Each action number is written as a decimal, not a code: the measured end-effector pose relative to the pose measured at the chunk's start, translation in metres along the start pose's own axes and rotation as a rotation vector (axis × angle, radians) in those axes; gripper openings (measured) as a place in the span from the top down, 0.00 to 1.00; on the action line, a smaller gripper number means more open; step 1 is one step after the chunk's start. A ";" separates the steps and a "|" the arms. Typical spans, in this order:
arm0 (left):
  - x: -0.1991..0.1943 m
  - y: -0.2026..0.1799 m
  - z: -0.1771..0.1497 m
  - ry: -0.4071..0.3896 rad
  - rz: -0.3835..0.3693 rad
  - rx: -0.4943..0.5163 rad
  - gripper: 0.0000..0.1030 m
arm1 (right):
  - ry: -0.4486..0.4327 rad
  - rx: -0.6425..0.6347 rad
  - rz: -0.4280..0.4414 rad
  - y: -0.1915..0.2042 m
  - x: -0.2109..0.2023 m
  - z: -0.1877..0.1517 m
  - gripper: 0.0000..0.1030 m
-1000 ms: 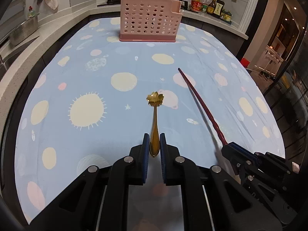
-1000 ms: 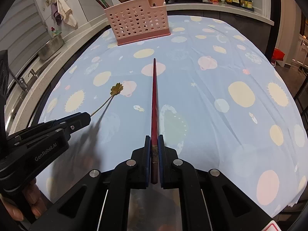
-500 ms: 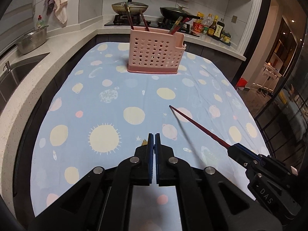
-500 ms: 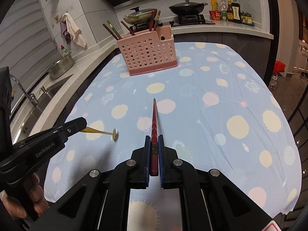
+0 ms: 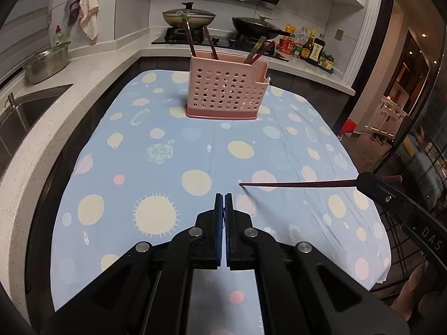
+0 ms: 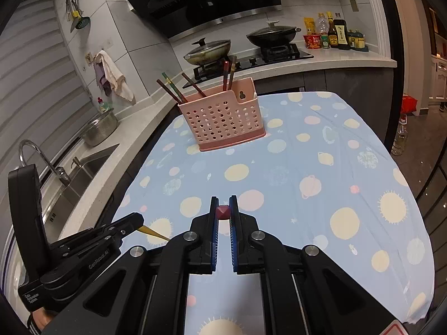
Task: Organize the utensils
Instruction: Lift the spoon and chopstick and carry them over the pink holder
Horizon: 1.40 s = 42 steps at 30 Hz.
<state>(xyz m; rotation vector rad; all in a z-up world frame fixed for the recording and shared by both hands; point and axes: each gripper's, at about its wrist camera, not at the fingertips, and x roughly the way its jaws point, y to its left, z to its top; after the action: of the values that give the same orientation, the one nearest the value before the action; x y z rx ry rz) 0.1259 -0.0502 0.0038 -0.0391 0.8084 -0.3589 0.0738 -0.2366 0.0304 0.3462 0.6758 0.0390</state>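
Perforated pink plastic basket (image 5: 225,92) on matt printed cloth (image 5: 156,150); glossy dark-red chopstick (image 5: 296,185).

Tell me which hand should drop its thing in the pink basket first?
Probably the left. Its tool faces the basket almost head-on with the gold spoon. The right tool holds its red chopstick sideways, and would need turning.

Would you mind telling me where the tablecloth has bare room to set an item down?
The tablecloth lies bare from the pink utensil basket to the near edge, and to both sides of it. It is crowded in the basket, where chopsticks stand, and above the near end, where the left gripper and right gripper hold utensils.
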 end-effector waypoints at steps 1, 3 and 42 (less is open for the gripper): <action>-0.002 0.000 0.003 -0.004 -0.001 0.002 0.99 | -0.005 -0.002 0.000 0.000 0.000 0.004 0.93; -0.006 -0.001 0.010 -0.019 -0.003 0.007 0.99 | -0.019 -0.005 0.005 0.001 -0.001 0.012 0.93; 0.060 0.012 0.293 -0.297 -0.076 0.047 0.99 | -0.332 0.026 0.026 0.017 0.131 0.280 0.93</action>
<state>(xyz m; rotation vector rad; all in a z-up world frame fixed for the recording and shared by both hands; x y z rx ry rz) 0.3767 -0.0887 0.1632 -0.0775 0.5055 -0.4327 0.3505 -0.2852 0.1596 0.3761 0.3438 -0.0025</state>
